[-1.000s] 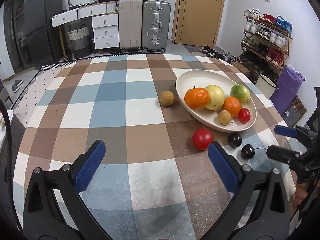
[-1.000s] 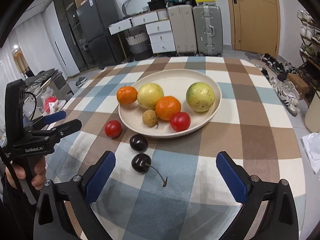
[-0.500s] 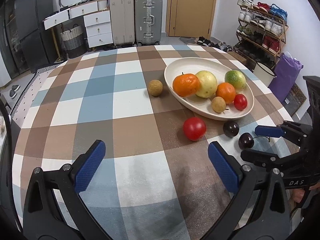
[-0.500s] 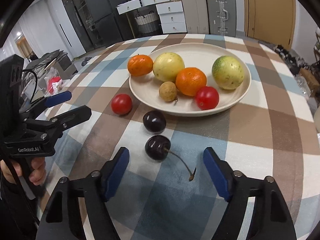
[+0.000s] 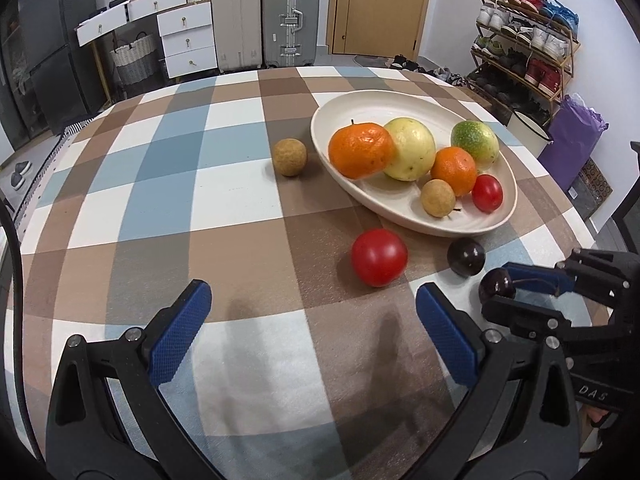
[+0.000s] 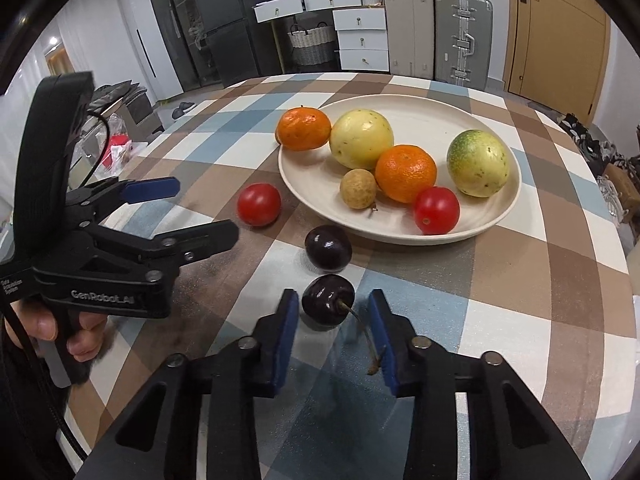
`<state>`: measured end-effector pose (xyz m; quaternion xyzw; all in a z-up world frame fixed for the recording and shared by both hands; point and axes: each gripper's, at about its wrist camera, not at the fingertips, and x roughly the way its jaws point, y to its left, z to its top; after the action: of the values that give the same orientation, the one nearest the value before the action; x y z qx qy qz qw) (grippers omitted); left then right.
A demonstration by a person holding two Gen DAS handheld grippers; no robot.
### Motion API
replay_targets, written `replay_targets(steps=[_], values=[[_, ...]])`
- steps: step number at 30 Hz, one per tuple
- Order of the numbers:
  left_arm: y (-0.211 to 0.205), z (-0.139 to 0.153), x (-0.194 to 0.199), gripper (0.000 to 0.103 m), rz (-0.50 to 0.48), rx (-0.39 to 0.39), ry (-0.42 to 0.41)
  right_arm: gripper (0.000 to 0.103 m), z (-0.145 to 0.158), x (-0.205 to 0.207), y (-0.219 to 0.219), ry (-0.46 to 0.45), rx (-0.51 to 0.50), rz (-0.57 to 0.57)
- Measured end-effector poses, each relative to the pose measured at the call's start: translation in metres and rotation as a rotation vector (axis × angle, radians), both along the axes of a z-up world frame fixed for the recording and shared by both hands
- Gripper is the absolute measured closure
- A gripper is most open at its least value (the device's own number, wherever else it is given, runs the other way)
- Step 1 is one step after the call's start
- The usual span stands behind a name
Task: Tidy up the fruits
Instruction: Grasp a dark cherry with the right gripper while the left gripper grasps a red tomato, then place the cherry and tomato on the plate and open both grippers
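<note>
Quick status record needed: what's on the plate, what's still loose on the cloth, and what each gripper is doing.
plate: two oranges, a yellow fruit, a green-yellow fruit, a small brown fruit, a red tomato
loose on cloth: red tomato, brown ball fruit, far cherry, stemmed cherry
right gripper: jaws closing around stemmed cherry, pads not yet pressing
left gripper: open, empty, just short of the loose tomato

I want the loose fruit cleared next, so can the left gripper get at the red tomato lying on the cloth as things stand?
Probably yes. The left gripper is open and empty, and the red tomato lies just ahead of it on bare cloth. The right gripper, closing around a dark cherry, works off to the side, not between them.
</note>
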<state>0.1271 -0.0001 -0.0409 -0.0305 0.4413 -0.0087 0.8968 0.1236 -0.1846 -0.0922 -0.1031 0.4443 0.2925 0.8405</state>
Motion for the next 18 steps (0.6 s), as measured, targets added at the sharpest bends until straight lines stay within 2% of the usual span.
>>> replay_targets(steps=[3, 9, 10, 11, 13, 14, 15, 16, 18], values=[[-0.005, -0.002, 0.008, 0.003, -0.014, -0.018, 0.003, 0.075, 0.002, -0.001, -0.002, 0.001, 0.013, 0.006], [-0.015, -0.009, 0.019, 0.023, -0.042, -0.016, 0.022, 0.076, 0.009, -0.001, -0.012, -0.006, 0.041, -0.005], [-0.016, -0.008, 0.020, 0.031, -0.044, -0.014, 0.017, 0.076, 0.010, -0.001, -0.014, -0.006, 0.045, -0.007], [-0.017, -0.008, 0.020, 0.034, -0.047, -0.013, 0.012, 0.076, 0.011, 0.000, -0.015, -0.006, 0.048, -0.012], [-0.019, -0.007, 0.020, 0.053, -0.066, -0.018, 0.007, 0.076, 0.012, 0.000, -0.018, -0.008, 0.053, -0.018], [-0.019, -0.006, 0.020, 0.059, -0.076, -0.025, 0.007, 0.076, 0.012, 0.000, -0.018, -0.009, 0.055, -0.021], [-0.019, -0.006, 0.019, 0.071, -0.087, -0.035, 0.006, 0.076, 0.012, 0.000, -0.019, -0.009, 0.058, -0.022], [-0.020, -0.005, 0.019, 0.075, -0.100, -0.049, 0.008, 0.076, 0.013, 0.001, -0.020, -0.008, 0.063, -0.024], [-0.020, -0.004, 0.017, 0.075, -0.101, -0.057, 0.010, 0.076, 0.013, 0.000, -0.021, -0.011, 0.065, -0.026]])
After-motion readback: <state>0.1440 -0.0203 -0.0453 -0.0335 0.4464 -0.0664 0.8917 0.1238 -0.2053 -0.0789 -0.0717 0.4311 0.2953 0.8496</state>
